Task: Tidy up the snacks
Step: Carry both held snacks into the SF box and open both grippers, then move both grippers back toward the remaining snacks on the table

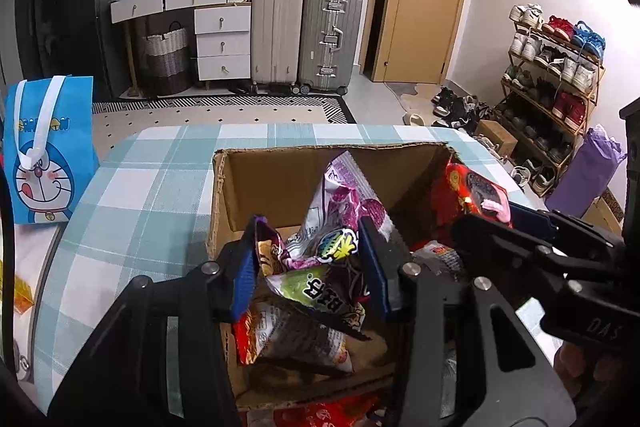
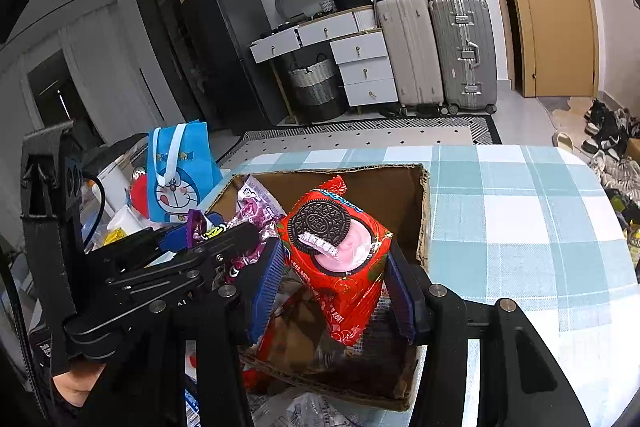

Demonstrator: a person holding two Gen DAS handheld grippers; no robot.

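Observation:
An open cardboard box (image 1: 280, 183) (image 2: 396, 195) stands on the checked tablecloth and holds several snack packs. My left gripper (image 1: 314, 267) is over the box and shut on a purple and white snack bag (image 1: 340, 223) with a green pack below it. My right gripper (image 2: 336, 279) is shut on a red Oreo pack (image 2: 340, 251) and holds it upright above the box. The red pack (image 1: 472, 195) and the right gripper's fingers (image 1: 500, 239) show at the right in the left wrist view. The left gripper (image 2: 216, 231) shows at the left in the right wrist view.
A blue Doraemon bag (image 1: 44, 155) (image 2: 180, 171) stands left of the box, with cups and clutter beside it. The checked tablecloth (image 2: 520, 227) stretches to the right of the box. Suitcases, drawers and a shoe rack stand beyond the table.

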